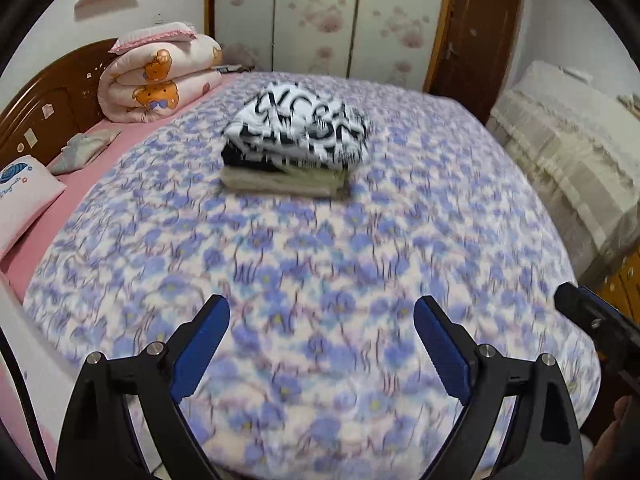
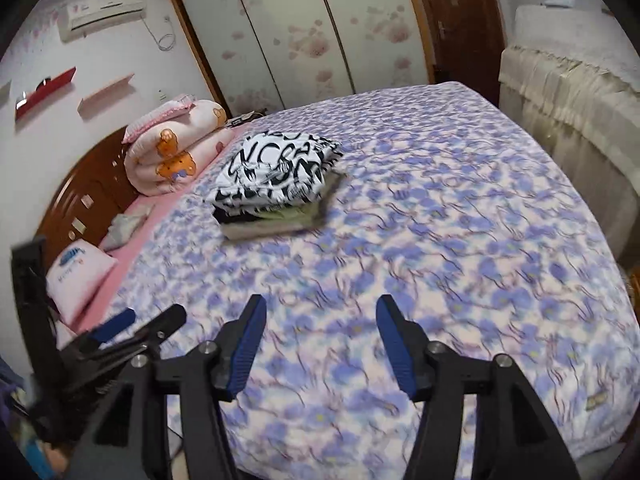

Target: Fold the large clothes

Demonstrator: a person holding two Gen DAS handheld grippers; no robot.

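Note:
A stack of folded clothes lies on the bed: a black-and-white patterned garment [image 1: 298, 128] [image 2: 276, 168] on top, a dark piece under it, and an olive-beige garment [image 1: 280, 182] [image 2: 272, 226] at the bottom. My left gripper [image 1: 322, 344] hovers over the near part of the blanket, jaws wide apart with nothing between them. My right gripper [image 2: 321, 342] also stands open and empty, well short of the stack. The right gripper's tip [image 1: 588, 316] shows at the right edge of the left wrist view; the left gripper [image 2: 132, 328] shows at lower left of the right wrist view.
A blue-flowered blanket [image 1: 320, 260] [image 2: 440, 220] covers the bed. A rolled bear-print quilt [image 1: 160, 80] [image 2: 172, 156] and a pillow [image 1: 24, 196] lie by the wooden headboard [image 1: 48, 92]. A cloth-covered piece of furniture [image 1: 572, 152] stands right of the bed; wardrobe doors [image 1: 320, 12] are behind.

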